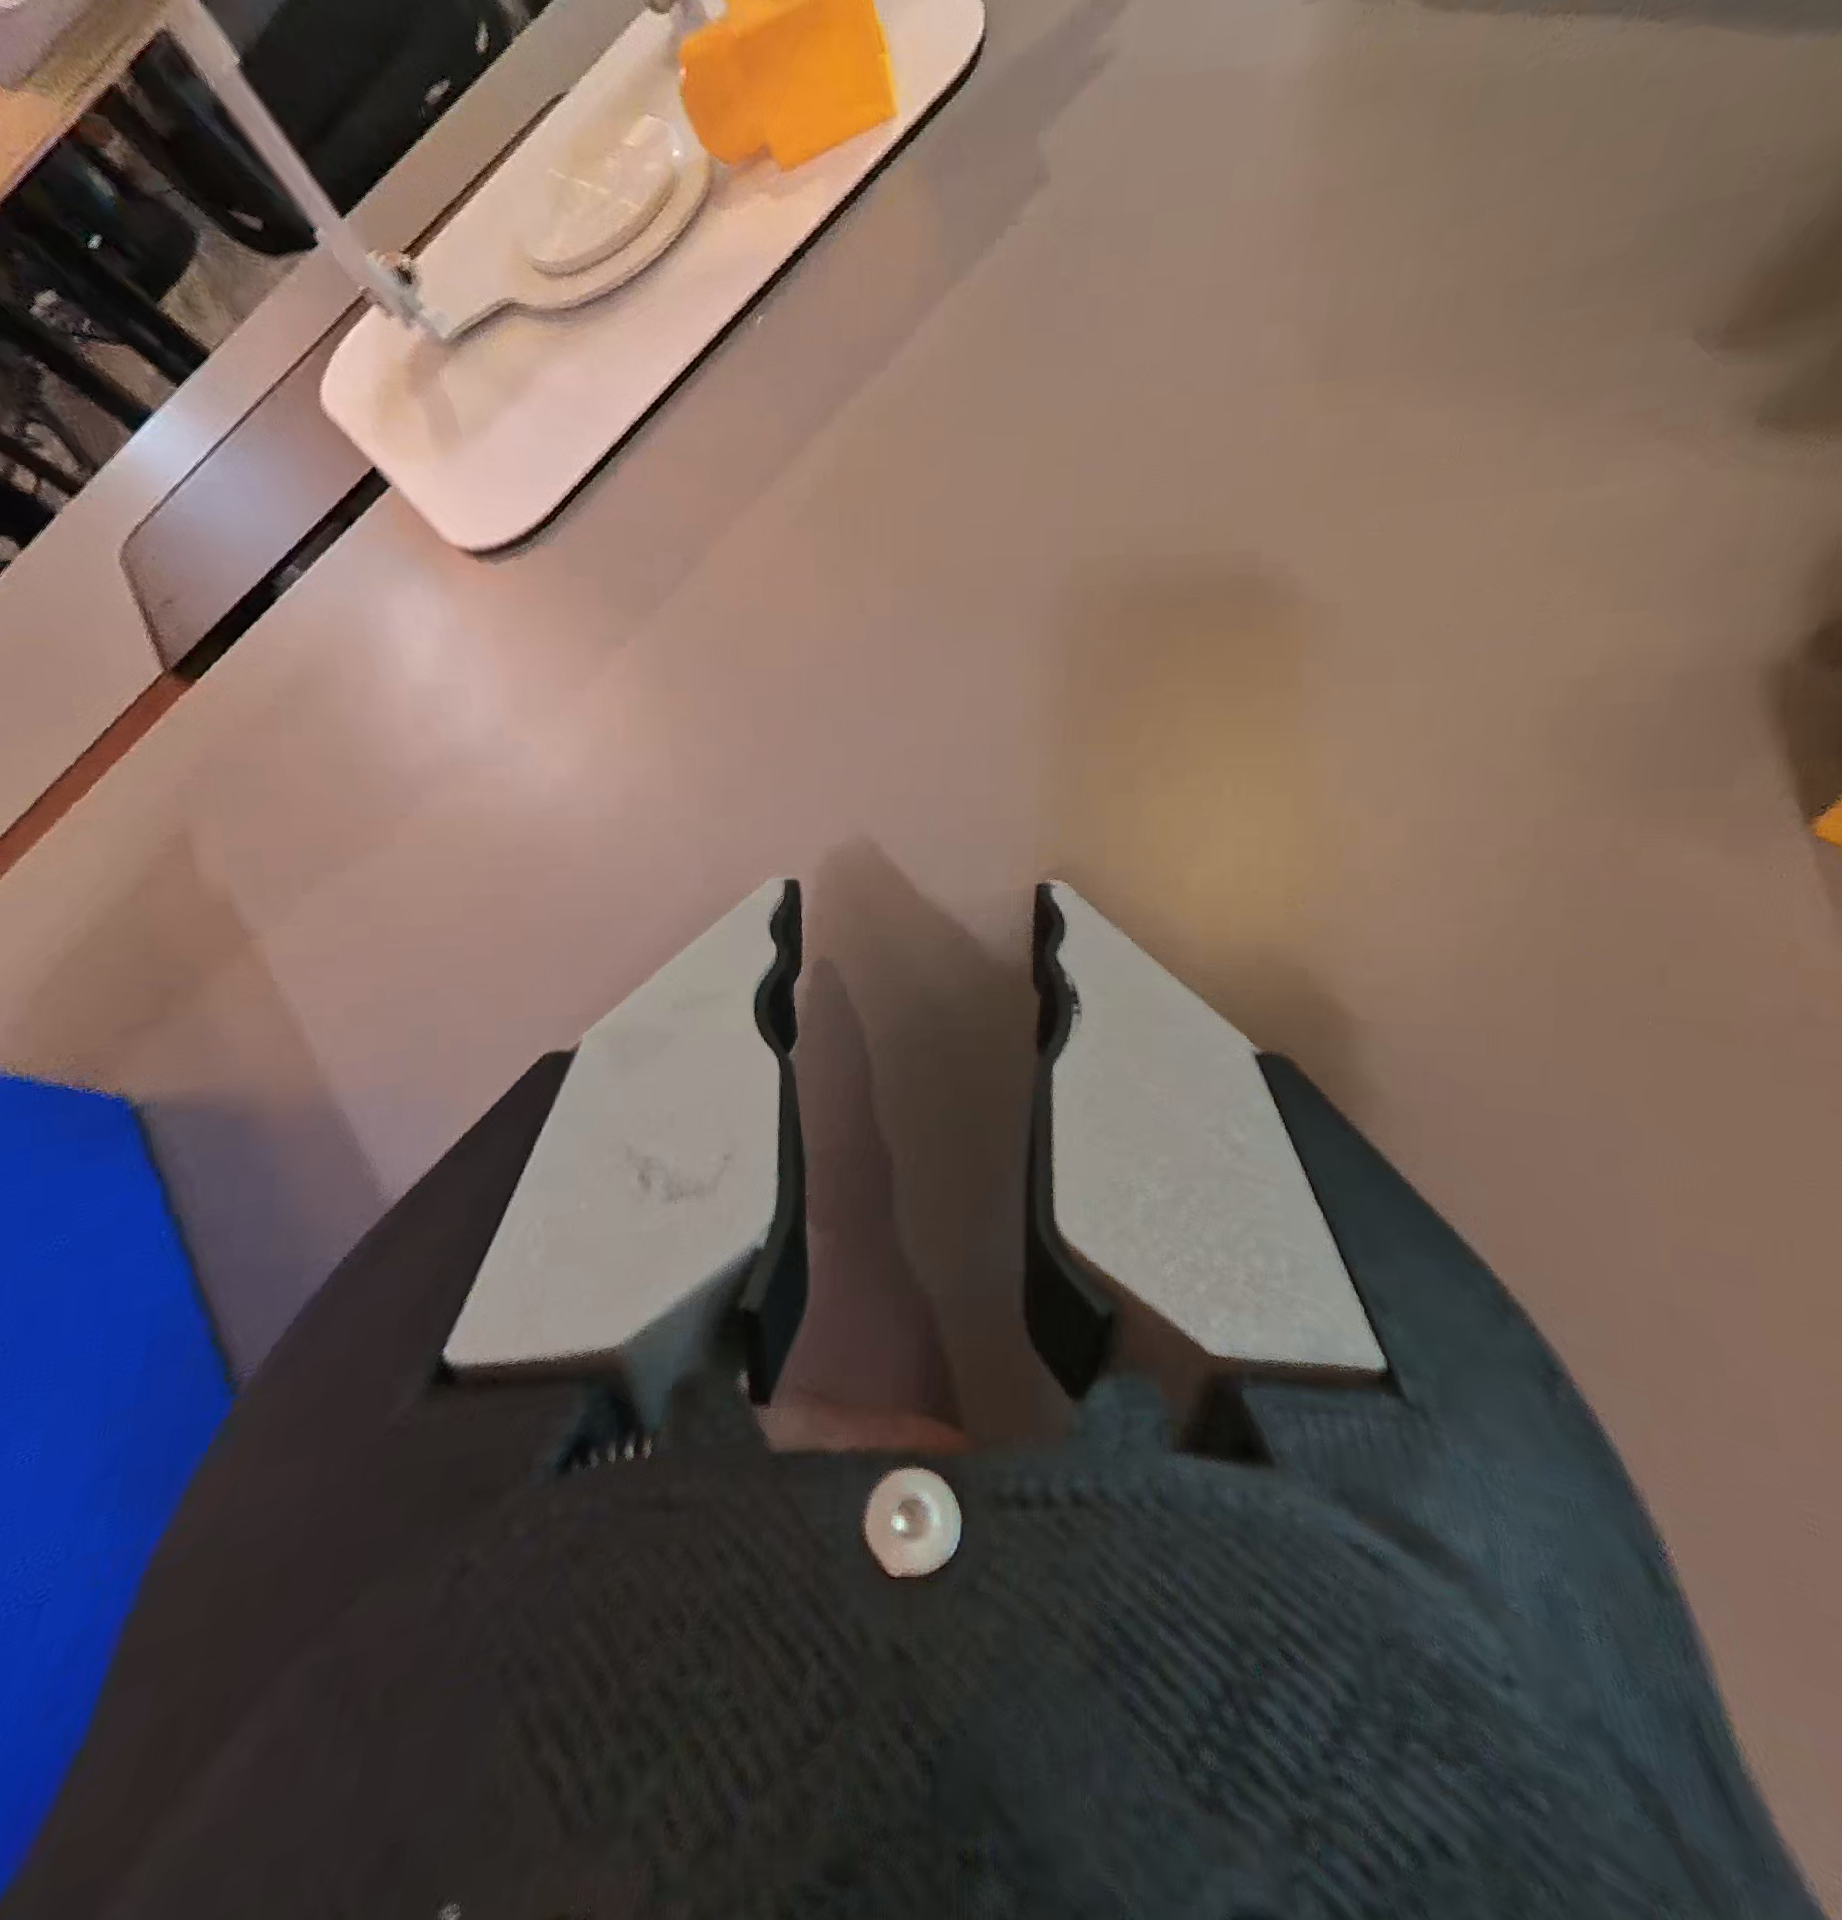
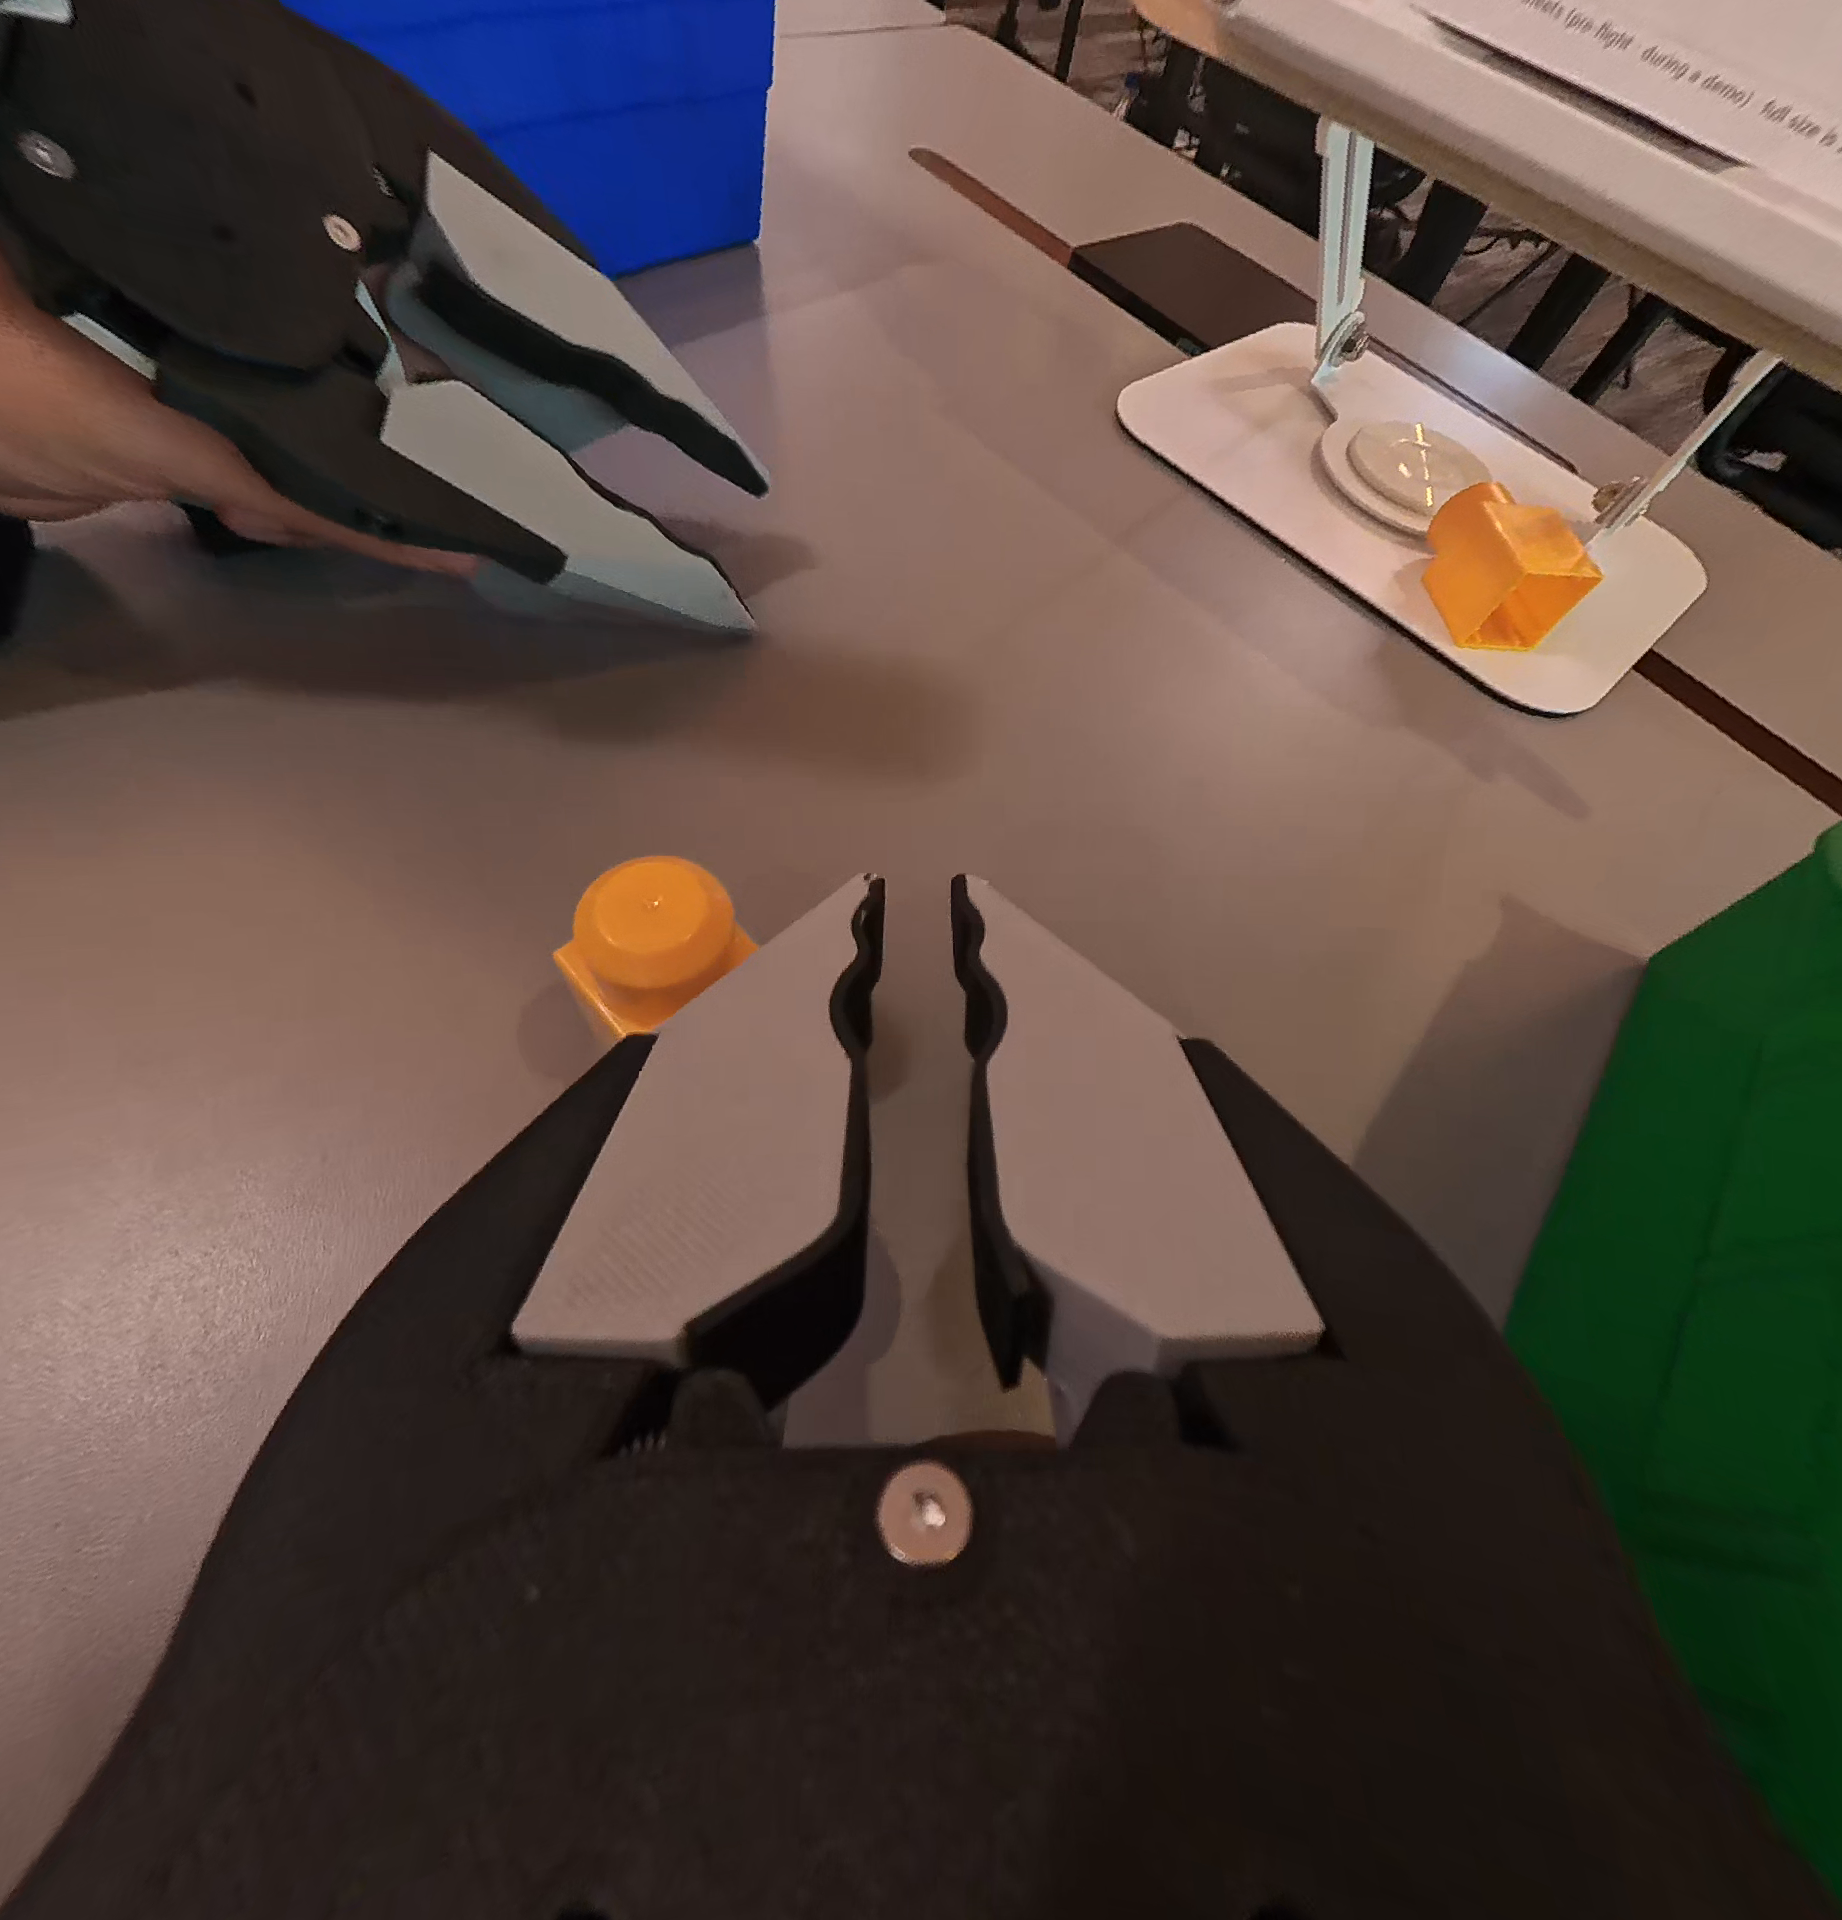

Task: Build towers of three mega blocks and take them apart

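An orange mega block [image 2: 652,940] stands upright on the grey table [image 2: 1104,779], just left of my right gripper's left finger. My right gripper [image 2: 914,885] is empty, its jaws a narrow gap apart. A second orange block [image 2: 1509,571] lies on its side on a white stand base [image 2: 1260,416]; it also shows in the left wrist view [image 1: 792,83]. My left gripper [image 1: 917,904] is open and empty, low over bare table. In the right wrist view the left gripper [image 2: 753,556] is at the upper left, held by a hand [image 2: 65,447].
A blue bin [image 2: 605,104] stands at the back left, close beside the left gripper in its own view [image 1: 55,1351]. A green object [image 2: 1727,1247] fills the right edge. The white base [image 1: 584,416] carries a metal stand holding a board with a sheet [image 2: 1623,83]. My right fingertips sit around 15 centimeters from my left ones. To reach the orange mega block [image 2: 652,940] in a straight line is about 4 centimeters for my right fingers, about 15 centimeters for my left.
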Demonstrator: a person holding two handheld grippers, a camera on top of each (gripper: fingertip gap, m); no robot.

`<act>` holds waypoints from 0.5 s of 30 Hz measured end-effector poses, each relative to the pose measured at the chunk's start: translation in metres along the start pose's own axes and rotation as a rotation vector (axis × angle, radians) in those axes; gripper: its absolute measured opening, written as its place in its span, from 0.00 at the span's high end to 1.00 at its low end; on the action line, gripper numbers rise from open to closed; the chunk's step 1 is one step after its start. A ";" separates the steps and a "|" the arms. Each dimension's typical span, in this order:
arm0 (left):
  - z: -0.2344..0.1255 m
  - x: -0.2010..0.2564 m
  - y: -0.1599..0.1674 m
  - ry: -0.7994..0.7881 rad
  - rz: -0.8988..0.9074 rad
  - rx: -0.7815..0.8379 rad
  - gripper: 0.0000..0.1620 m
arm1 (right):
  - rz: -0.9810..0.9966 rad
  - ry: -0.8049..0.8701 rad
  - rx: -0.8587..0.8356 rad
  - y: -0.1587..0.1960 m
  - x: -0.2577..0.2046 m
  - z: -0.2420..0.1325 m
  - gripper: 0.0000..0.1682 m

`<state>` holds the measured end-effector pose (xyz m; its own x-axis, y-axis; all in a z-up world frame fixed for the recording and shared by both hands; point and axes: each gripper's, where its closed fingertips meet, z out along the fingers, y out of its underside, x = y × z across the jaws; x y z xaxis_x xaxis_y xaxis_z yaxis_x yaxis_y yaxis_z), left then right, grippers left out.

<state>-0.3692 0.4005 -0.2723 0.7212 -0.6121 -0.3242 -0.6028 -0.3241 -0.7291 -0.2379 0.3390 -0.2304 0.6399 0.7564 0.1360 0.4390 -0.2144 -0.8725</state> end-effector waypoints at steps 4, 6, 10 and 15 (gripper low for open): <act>0.018 0.001 -0.025 0.034 0.001 0.059 0.72 | 0.002 0.010 0.022 -0.003 0.002 -0.002 0.94; 0.029 -0.002 -0.045 0.036 -0.030 0.114 0.69 | 0.000 0.013 0.027 -0.004 0.003 -0.003 0.94; 0.055 -0.007 -0.082 0.033 -0.147 0.180 0.56 | -0.007 0.013 0.021 -0.002 0.003 -0.002 0.94; 0.087 -0.015 -0.124 -0.046 -0.198 0.247 0.50 | -0.007 0.012 0.017 -0.001 0.006 -0.002 0.93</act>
<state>-0.2759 0.5130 -0.2298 0.8342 -0.5198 -0.1841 -0.3522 -0.2454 -0.9032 -0.2336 0.3425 -0.2281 0.6443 0.7504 0.1475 0.4325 -0.1984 -0.8795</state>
